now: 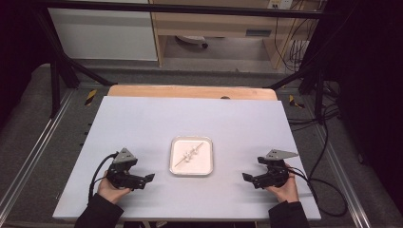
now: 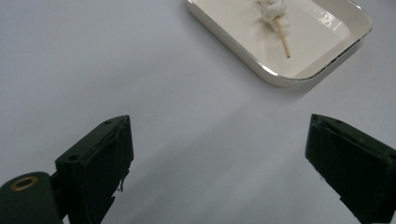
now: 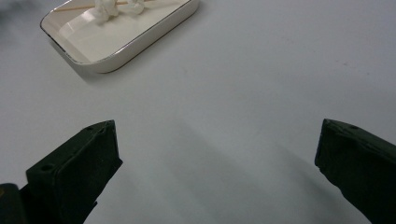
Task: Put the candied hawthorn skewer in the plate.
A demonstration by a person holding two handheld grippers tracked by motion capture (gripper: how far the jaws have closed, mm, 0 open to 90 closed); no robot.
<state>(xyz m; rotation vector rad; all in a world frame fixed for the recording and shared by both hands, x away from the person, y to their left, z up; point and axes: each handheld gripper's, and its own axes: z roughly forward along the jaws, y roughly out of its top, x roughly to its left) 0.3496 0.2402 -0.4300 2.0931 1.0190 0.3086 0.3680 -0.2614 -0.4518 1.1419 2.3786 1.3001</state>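
- Hands first, nearest the table's front edge: the left gripper (image 1: 148,178) rests low on the pale sheet, its jaws spread wide with nothing between them; its own view shows bare table in the gap.
- Right gripper (image 1: 246,177) sits on the opposite side, also gaping wide and empty, with plain table surface between its black jaws in the right gripper view.
- Both tools point inward toward the middle, each well apart from the tray (image 1: 175,167), neither touching it.
- Between them, a little farther out, the white tray lies flat on the table (image 1: 142,118), with a thin shiny rim.
- Inside it lies the skewer (image 1: 183,160), a slim wooden stick set diagonally, with white lumps (image 1: 190,155) threaded or clumped round its middle; the left gripper view shows the bare stick end (image 2: 283,39) poking out of the lumps and resting on the tray floor.
- Judging from this layout, the loaded stick is already set down in the tray and both tools have let go, so the work looks finished or very nearly so.
- Nothing loose lies on the sheet outside the tray, so I see no piece left to gather.
- Beyond the sheet, a strip of wooden board (image 1: 190,91) marks the far edge.
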